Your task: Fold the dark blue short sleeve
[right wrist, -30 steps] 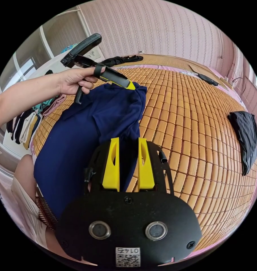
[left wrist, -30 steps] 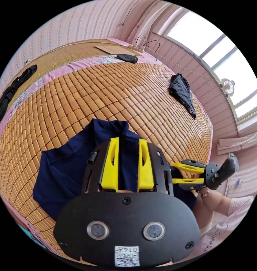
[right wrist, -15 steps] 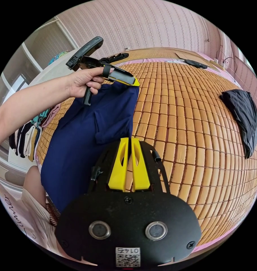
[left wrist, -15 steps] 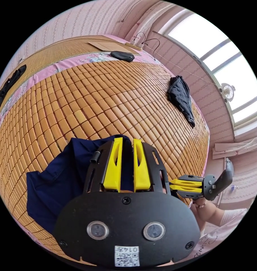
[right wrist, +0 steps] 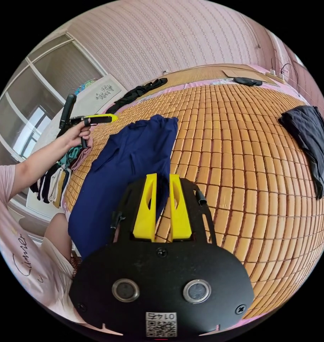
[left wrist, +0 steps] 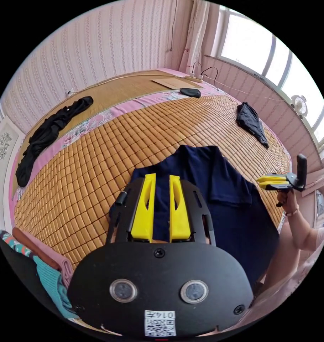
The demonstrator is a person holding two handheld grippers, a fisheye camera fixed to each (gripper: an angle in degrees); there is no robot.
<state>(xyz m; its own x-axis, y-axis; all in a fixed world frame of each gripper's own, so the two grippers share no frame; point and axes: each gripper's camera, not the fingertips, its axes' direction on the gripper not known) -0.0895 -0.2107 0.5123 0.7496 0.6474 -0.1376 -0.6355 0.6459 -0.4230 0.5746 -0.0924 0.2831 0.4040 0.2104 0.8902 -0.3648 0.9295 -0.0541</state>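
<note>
Dark blue short sleeve (right wrist: 133,156) lies rumpled on bed mat (right wrist: 240,149).
Both hand-held grippers, left hand-held gripper (left wrist: 161,181) and right hand-held gripper (right wrist: 162,180), have jaws parted, gripping nothing; leftover creases could skew folds.

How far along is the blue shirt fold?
Done: dark blue shirt lies lengthwise on the bamboo mat, one end over the bed edge; possibly halved lengthwise, unclear. In hand: nothing, left claw and right claw hover off the fabric, jaws apart. Left: cross folds into a compact stack.
</note>
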